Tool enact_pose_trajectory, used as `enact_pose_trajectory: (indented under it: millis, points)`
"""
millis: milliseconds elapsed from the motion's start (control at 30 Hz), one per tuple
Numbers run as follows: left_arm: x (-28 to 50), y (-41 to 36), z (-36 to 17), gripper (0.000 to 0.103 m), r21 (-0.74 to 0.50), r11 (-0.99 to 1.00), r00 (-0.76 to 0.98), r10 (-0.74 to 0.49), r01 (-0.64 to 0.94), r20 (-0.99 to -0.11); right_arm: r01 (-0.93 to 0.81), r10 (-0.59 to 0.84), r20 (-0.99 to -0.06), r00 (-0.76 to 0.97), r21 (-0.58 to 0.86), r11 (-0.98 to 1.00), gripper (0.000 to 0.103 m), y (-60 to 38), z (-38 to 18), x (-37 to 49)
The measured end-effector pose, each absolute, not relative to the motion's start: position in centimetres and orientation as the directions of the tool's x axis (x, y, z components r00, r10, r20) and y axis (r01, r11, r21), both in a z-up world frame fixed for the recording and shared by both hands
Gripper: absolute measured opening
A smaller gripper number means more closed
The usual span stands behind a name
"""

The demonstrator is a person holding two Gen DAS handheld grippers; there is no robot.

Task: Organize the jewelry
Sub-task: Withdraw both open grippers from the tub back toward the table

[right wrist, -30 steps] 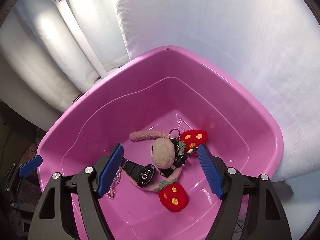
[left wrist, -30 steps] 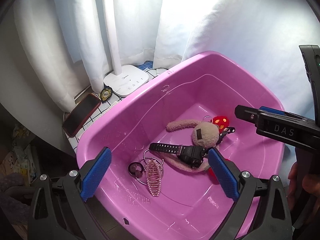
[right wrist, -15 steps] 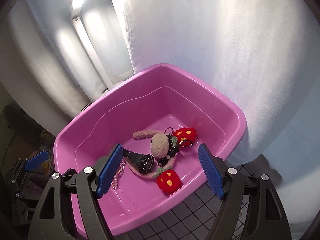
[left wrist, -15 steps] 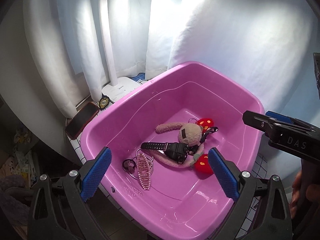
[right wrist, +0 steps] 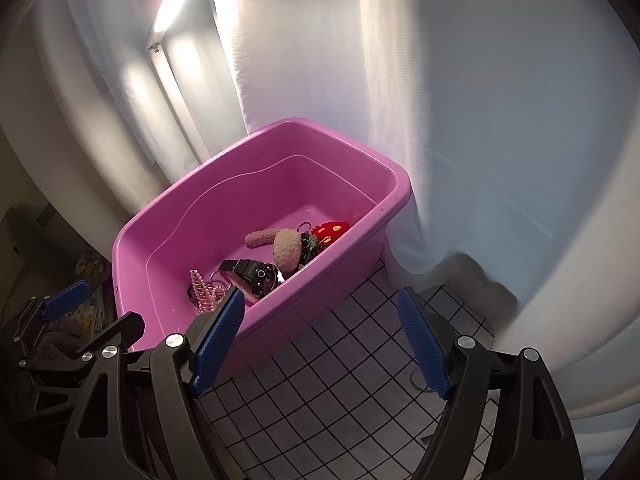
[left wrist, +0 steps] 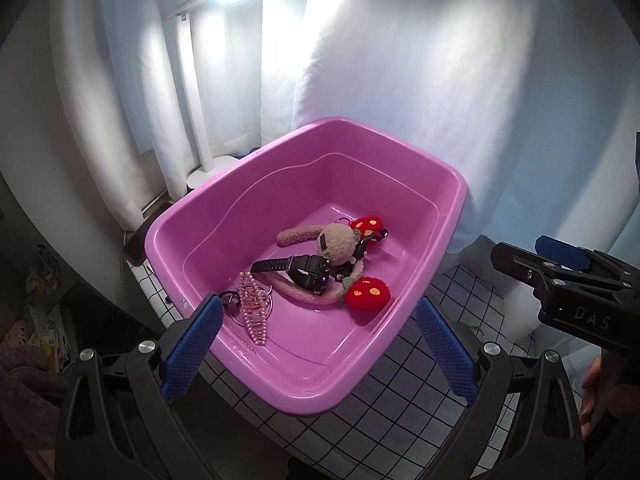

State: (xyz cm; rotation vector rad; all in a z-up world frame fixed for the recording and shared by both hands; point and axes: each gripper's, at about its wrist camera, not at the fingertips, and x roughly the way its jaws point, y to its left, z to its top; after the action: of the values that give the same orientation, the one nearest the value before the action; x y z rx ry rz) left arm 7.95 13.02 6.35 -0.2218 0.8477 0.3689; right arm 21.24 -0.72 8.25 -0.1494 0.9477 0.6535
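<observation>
A pink plastic tub (left wrist: 224, 232) stands on a tiled top. It holds a black watch (left wrist: 304, 270), a beige plush bunny charm (left wrist: 336, 242) with red strawberry plushes (left wrist: 368, 294), a pearl hair clip (left wrist: 254, 314) and a small dark ring (left wrist: 230, 298). My left gripper (left wrist: 318, 344) hangs open and empty over the tub's near rim. In the right wrist view the tub (right wrist: 320, 280) sits further off, with the watch (right wrist: 256, 274) and the clip (right wrist: 204, 292) inside. My right gripper (right wrist: 320, 340) is open over the tiles, holding nothing.
White curtains hang close behind and right of the tub. The tiled top (right wrist: 340, 380) runs toward me. A white lamp base (left wrist: 204, 172) and a phone (left wrist: 134, 246) lie left of the tub. The table edge drops off at left onto clutter.
Both grippers have drawn back and up from the tub, which now looks smaller and further off. Tiles in front of it have come into view. Both stay open.
</observation>
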Motion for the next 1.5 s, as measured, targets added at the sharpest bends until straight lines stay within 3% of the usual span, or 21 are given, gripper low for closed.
enact_pose_trajectory:
  millis: [667, 1133, 1500]
  points:
    - [5.8, 4.1, 5.0, 0.095, -0.046, 0.961, 0.631, 0.142, -0.271, -0.762, -0.463, 0.403, -0.789, 0.464, 0.172, 0.869, 0.076, -12.1, 6.2, 15.0]
    - [9.1, 0.1, -1.1, 0.095, 0.002, 0.991, 0.586, 0.079, -0.13, -0.807, -0.24, 0.305, -0.84, 0.449, 0.215, 0.947, 0.076, -19.4, -1.5, 12.2]
    - [13.8, -2.3, -7.2, 0.095, 0.057, 0.998, 0.56, 0.041, 0.012, -0.828, -0.076, 0.245, -0.87, 0.429, 0.235, 0.969, 0.076, -19.6, -8.1, 12.6]
